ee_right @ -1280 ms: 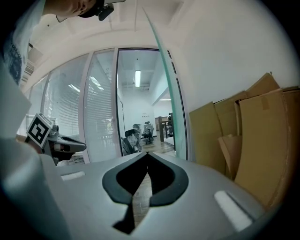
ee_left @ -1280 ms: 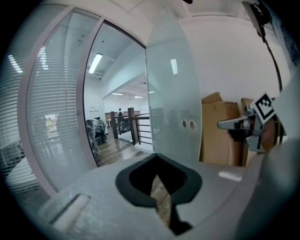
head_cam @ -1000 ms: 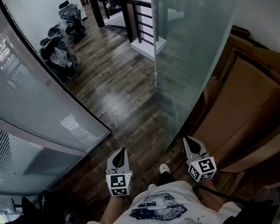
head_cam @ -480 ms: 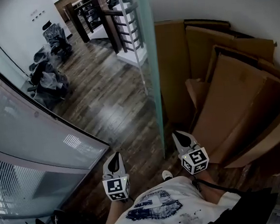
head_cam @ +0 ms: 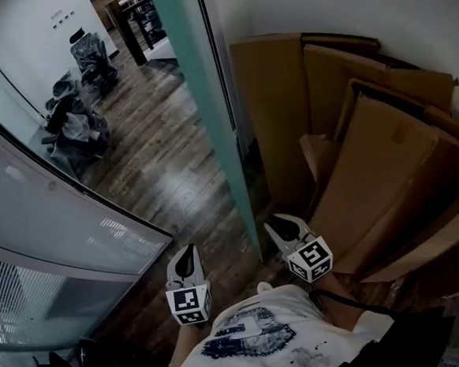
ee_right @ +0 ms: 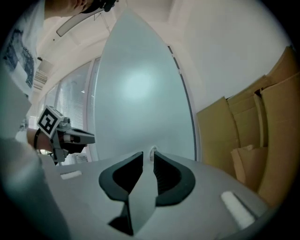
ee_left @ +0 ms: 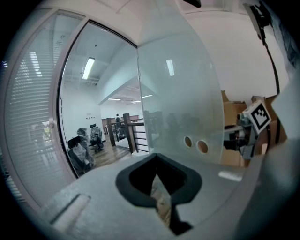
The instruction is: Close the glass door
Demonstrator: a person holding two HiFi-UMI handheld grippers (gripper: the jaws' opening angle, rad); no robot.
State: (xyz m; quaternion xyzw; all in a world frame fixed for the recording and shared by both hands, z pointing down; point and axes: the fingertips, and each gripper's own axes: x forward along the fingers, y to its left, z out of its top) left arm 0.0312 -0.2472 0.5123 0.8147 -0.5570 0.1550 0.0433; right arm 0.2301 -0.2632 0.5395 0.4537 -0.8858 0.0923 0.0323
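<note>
The frosted glass door (head_cam: 218,140) shows edge-on as a teal strip running down the head view's middle. My left gripper (head_cam: 186,257) hangs on its left side, shut and holding nothing (ee_left: 157,157). It faces the pane (ee_left: 183,103) with its two round holes (ee_left: 195,143). On the door's right side, close to its lower edge, is my right gripper (head_cam: 274,224). Its jaws are opening and a narrow gap (ee_right: 147,155) shows between them. The pane (ee_right: 140,103) fills the view ahead, and the pads press on nothing.
Large flattened cardboard sheets (head_cam: 386,166) lean on the wall right of the door. A curved glass wall with blinds (head_cam: 51,224) closes off the left. Plastic-wrapped chairs (head_cam: 78,123) stand on the dark wood floor (head_cam: 165,168) beyond, and a railing (ee_left: 133,133) is farther back.
The door, a broad pane at the right a second ago, now shows edge-on near the middle of the head view. My right gripper has shifted left toward the door's bottom edge.
</note>
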